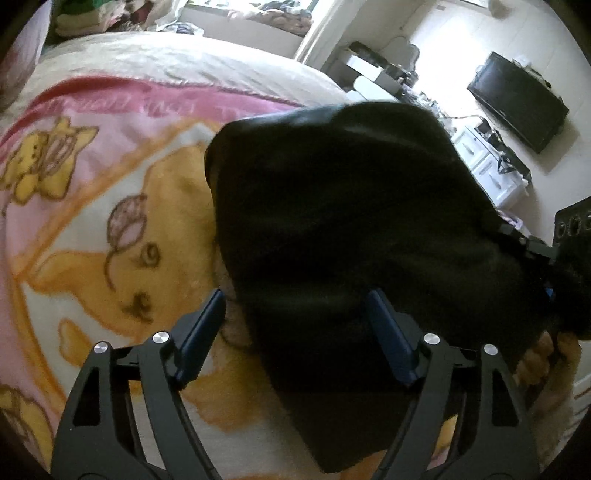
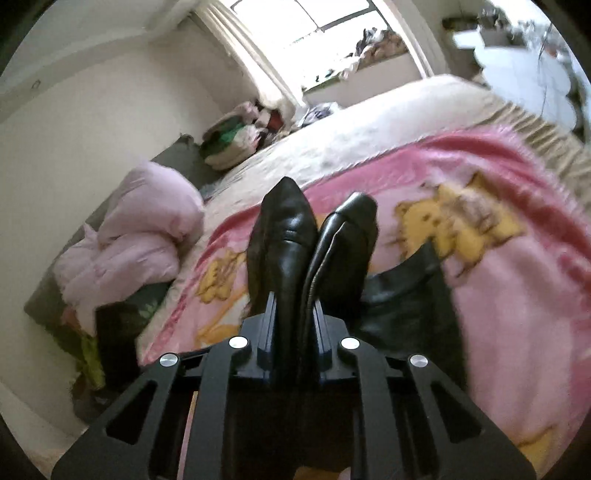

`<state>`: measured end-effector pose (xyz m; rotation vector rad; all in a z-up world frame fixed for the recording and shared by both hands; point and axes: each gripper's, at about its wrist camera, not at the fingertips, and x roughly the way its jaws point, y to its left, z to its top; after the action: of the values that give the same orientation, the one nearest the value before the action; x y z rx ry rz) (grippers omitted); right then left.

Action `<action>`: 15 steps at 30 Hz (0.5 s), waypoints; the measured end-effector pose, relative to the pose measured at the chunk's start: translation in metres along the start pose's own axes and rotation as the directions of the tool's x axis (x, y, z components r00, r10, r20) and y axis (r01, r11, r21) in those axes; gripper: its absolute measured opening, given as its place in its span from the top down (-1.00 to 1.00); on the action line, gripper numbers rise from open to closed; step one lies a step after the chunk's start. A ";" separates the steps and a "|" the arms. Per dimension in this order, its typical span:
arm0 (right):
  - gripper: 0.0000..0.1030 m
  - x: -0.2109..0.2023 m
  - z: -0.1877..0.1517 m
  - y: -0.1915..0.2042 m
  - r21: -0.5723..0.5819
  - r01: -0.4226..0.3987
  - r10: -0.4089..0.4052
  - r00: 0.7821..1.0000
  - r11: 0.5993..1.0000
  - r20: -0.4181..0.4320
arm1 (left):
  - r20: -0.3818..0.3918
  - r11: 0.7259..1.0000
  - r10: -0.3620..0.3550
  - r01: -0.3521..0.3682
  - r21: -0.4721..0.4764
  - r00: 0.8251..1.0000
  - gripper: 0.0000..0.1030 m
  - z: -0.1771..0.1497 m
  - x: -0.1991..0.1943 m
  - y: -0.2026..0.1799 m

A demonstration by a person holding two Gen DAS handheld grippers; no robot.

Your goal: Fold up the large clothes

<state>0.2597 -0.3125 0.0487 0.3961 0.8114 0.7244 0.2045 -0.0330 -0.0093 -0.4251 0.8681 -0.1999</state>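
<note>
On a bed with pink blanket: right tool pinching black jacket at twelve o'clock; left tool spread, jacket between.

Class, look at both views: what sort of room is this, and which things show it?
Most likely a home bedroom: a bed spread with a pink cartoon blanket, a puffy pink quilt bundled beside it, and folded laundry stacked near the window.

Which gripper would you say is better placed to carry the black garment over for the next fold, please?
Right, probably: the right gripper is shut on the black garment, while the left gripper stands open.
</note>
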 end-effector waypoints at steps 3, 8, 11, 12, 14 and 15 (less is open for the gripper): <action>0.73 0.000 -0.008 -0.038 0.071 0.038 -0.037 0.999 0.997 -0.006 | -0.035 1.000 0.012 -0.011 0.027 0.999 -0.44 0.001 0.015 -0.012; 0.73 0.017 -0.048 -0.093 0.114 0.149 -0.142 0.988 0.982 -0.068 | -0.133 1.000 0.000 0.003 0.022 0.991 -0.61 -0.014 0.051 -0.018; 0.68 0.023 -0.068 -0.112 0.147 0.170 -0.161 0.984 0.974 -0.073 | -0.150 1.000 -0.017 0.019 0.013 0.989 -0.61 -0.018 0.060 -0.023; 0.64 0.025 -0.072 -0.112 0.157 0.171 -0.161 0.984 0.973 -0.074 | -0.150 1.000 -0.008 0.012 0.022 0.989 -0.62 -0.018 0.061 -0.025; 0.44 0.022 -0.069 -0.111 0.174 0.157 -0.145 0.986 0.972 -0.080 | -0.161 0.999 -0.010 0.016 0.032 0.987 -0.62 -0.018 0.064 -0.029; 0.08 0.022 -0.066 -0.110 0.185 0.164 -0.150 0.985 0.969 -0.086 | -0.162 0.999 -0.009 0.015 0.036 0.987 -0.62 -0.016 0.064 -0.030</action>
<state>0.2664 -0.3700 -0.0673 0.4750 0.9728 0.5164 0.2328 -0.0865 -0.0498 -0.3833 1.0197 -0.2637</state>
